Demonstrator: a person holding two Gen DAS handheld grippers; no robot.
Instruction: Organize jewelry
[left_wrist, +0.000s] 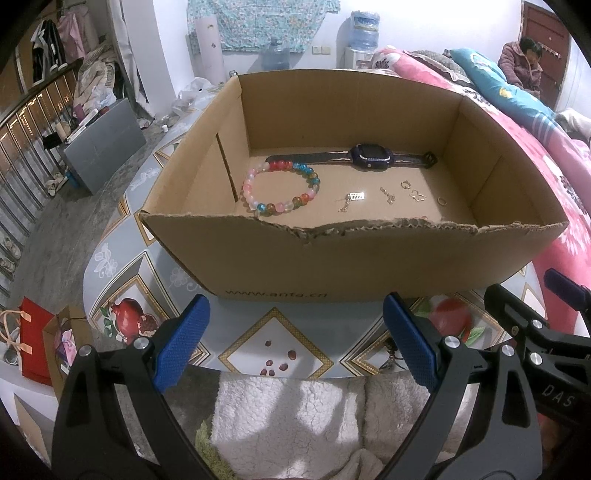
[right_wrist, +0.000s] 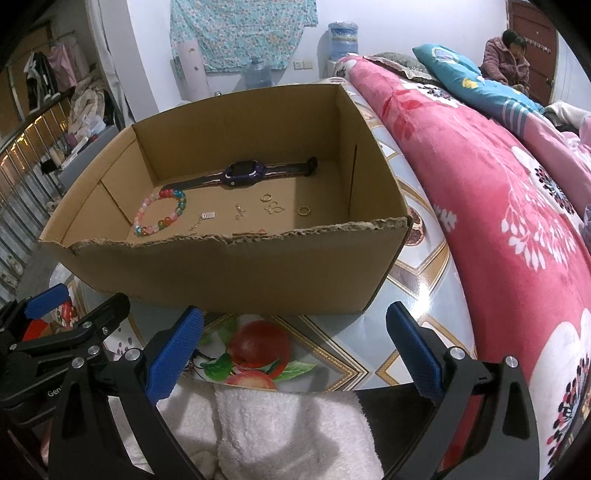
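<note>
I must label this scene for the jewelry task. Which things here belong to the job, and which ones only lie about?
For the job:
cardboard box
bead bracelet
watch
small chain with tag
gold rings and clasps
left gripper, open
right gripper, open

Just lying about:
pink floral blanket
water jugs
red gift bag
white fleece

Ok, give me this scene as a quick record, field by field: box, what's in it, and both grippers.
box: open cardboard box on a fruit-print table, near rim torn
watch: flat near the far wall
bracelet: beaded, left of the small pieces
small pieces: chain with tag, rings, on the floor
left gripper: open, empty, short of the box
right gripper: open, empty, short of the box
</note>
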